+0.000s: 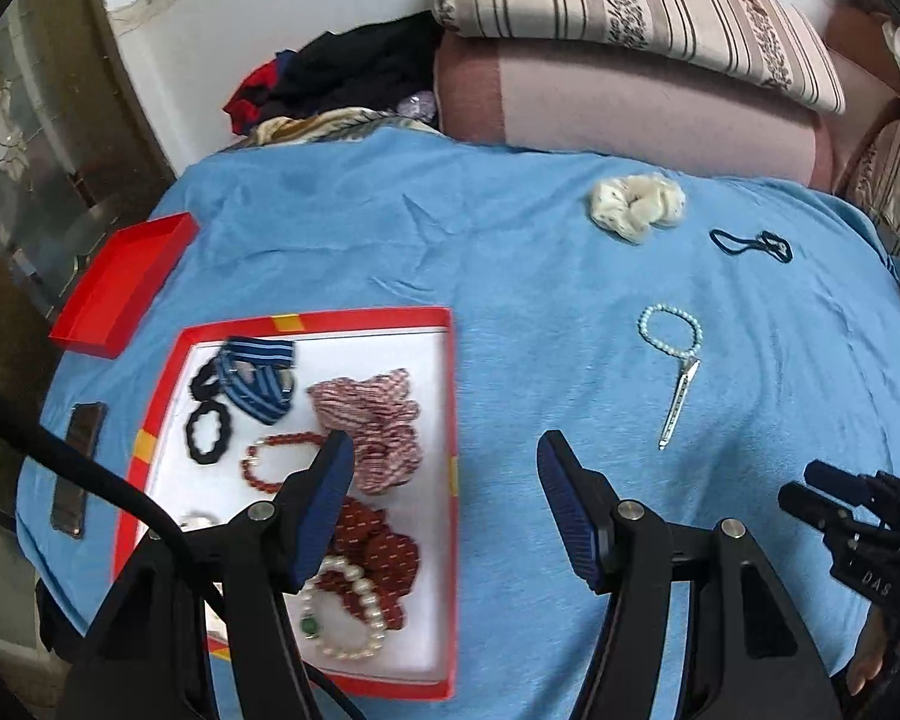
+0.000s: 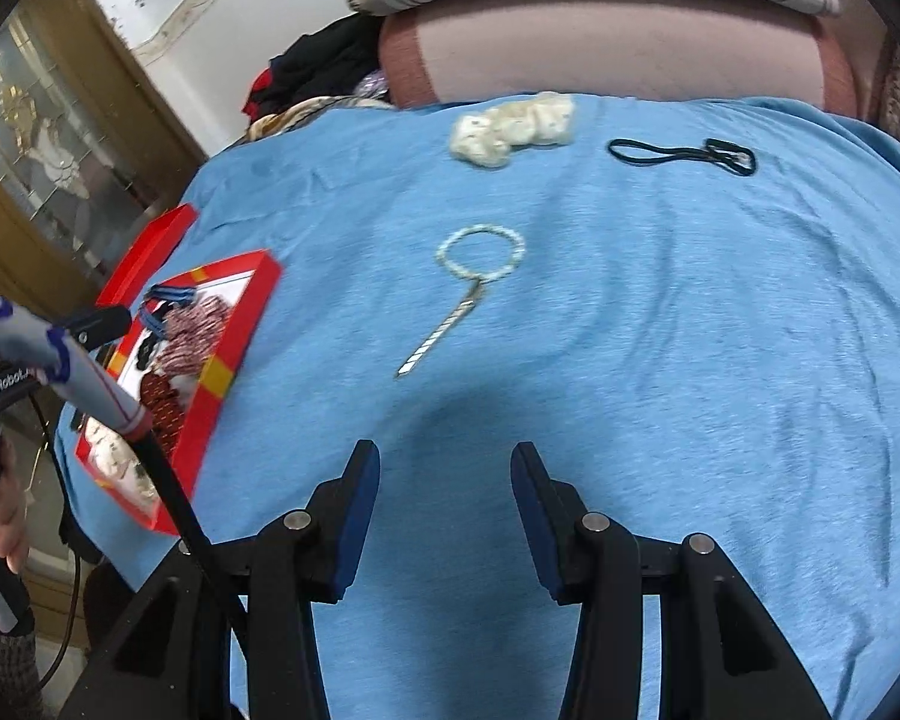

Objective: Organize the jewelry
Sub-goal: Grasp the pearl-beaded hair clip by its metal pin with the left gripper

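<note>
Lying on the blue bedcover (image 2: 660, 330), the pale bead bracelet (image 2: 480, 253) touched the silver hair clip (image 2: 441, 333), well apart from the red box (image 1: 450, 480). Both looked light; the beads seemed slippery, so the stiff clip's middle appeared the safer hold. The right tool (image 2: 445, 480) and left tool (image 1: 444, 468) gaped wide, empty.

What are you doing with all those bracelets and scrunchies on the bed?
Someone is tidying them into the red box. Both grippers are open and hold nothing: the left gripper hangs at the box's edge, the right gripper faces the pale bead bracelet. The cream scrunchie and black hair ties still lie outside.
</note>
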`<action>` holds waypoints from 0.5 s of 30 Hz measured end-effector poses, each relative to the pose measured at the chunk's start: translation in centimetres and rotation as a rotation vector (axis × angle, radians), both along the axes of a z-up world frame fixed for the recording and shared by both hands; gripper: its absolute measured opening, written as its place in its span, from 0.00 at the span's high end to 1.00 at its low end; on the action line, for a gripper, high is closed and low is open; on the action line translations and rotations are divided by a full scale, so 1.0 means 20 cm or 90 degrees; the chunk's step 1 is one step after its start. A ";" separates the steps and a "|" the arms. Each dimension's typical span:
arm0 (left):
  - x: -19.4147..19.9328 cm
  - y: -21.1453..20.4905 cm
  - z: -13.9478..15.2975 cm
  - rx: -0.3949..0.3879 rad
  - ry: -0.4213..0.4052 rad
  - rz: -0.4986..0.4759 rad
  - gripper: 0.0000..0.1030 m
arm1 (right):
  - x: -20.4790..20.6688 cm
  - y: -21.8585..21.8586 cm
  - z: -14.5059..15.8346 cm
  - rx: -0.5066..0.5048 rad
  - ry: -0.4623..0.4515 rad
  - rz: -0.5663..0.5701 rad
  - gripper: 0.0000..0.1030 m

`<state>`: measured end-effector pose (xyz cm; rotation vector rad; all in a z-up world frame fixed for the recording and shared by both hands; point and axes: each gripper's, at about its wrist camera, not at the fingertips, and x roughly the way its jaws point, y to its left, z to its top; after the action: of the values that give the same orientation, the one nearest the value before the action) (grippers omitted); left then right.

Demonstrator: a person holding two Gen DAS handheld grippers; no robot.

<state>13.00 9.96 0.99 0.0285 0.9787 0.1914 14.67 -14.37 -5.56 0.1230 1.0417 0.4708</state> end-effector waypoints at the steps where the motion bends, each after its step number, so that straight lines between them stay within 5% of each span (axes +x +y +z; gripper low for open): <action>1: 0.01 -0.01 -0.02 -0.003 0.003 -0.002 0.40 | 0.02 -0.01 -0.01 -0.002 0.001 -0.004 0.52; 15: 0.17 -0.29 -0.34 -0.123 0.053 -0.093 0.40 | 0.56 0.11 -0.07 -0.054 -0.018 0.010 0.52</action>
<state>16.33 4.21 -5.91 -0.0690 1.0702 -0.0397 25.79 -12.27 -6.89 0.0320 1.0346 0.4407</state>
